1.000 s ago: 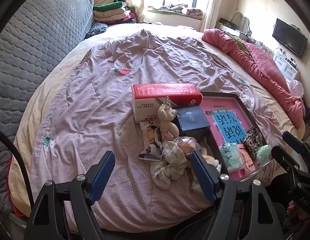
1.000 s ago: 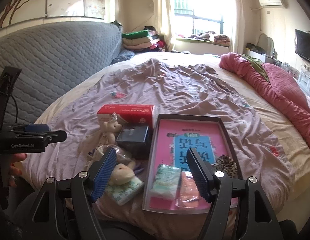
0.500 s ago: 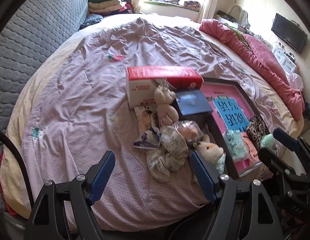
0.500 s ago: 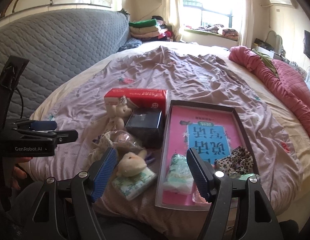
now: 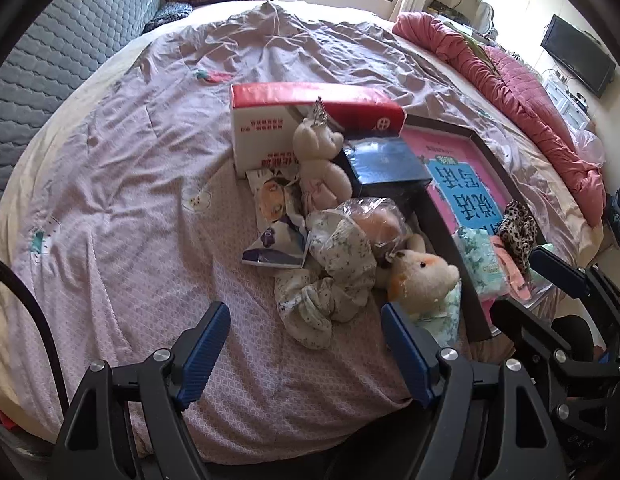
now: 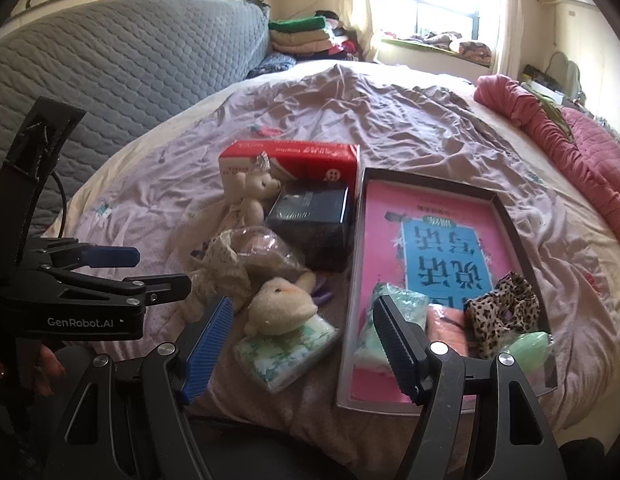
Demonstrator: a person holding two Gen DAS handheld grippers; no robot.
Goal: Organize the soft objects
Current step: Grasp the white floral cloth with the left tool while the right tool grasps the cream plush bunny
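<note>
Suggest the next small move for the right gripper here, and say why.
Probably ease the right gripper forward and down onto the cream plush toy. Its jaws are open and empty, the toy lies just ahead between them, on a tissue pack outside the tray, which already holds soft items such as the leopard scrunchie.

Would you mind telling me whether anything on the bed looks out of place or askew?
The soft things left of the dark shallow tray lie jumbled: a cream plush toy tips over a green-patterned tissue pack, and a floral fabric scrunchie sprawls beside it. Nothing looks spilled or damaged. Both grippers are open.
</note>
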